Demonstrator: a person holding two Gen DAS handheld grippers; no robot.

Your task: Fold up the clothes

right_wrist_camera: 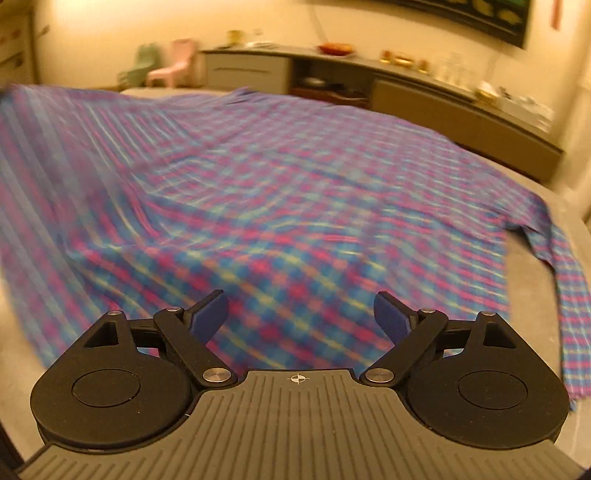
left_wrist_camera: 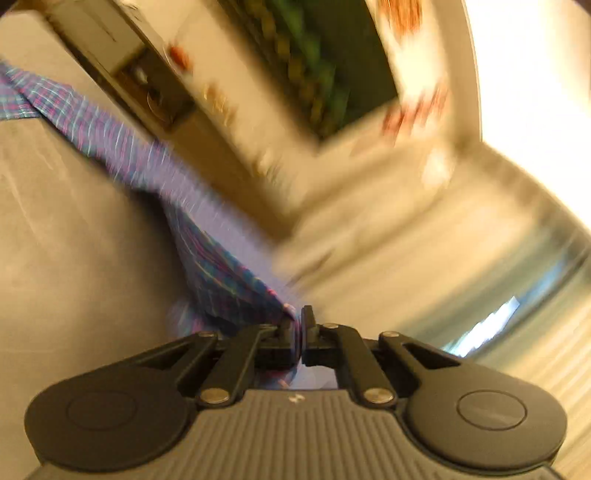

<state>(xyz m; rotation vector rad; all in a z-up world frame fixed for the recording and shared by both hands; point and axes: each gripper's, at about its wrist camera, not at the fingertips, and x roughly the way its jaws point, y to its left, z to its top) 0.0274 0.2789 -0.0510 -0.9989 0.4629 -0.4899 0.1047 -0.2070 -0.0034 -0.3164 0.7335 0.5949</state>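
A blue, pink and yellow plaid shirt (right_wrist_camera: 280,192) lies spread over a grey surface (right_wrist_camera: 532,266), one sleeve trailing down at the right. My right gripper (right_wrist_camera: 300,317) hovers open just above the shirt's near edge, nothing between its blue pads (right_wrist_camera: 389,319). In the left wrist view the picture is tilted and blurred. My left gripper (left_wrist_camera: 298,332) is shut on a bunched edge of the plaid shirt (left_wrist_camera: 221,273), which stretches away from the jaws up to the far left, lifted off the grey surface (left_wrist_camera: 74,240).
A long low cabinet (right_wrist_camera: 424,96) with dishes and glassware runs behind the surface. Small pink and green chairs (right_wrist_camera: 173,64) stand at the back left. A dark framed picture (right_wrist_camera: 480,14) hangs on the wall. Bright wall and ceiling fill the right of the left wrist view.
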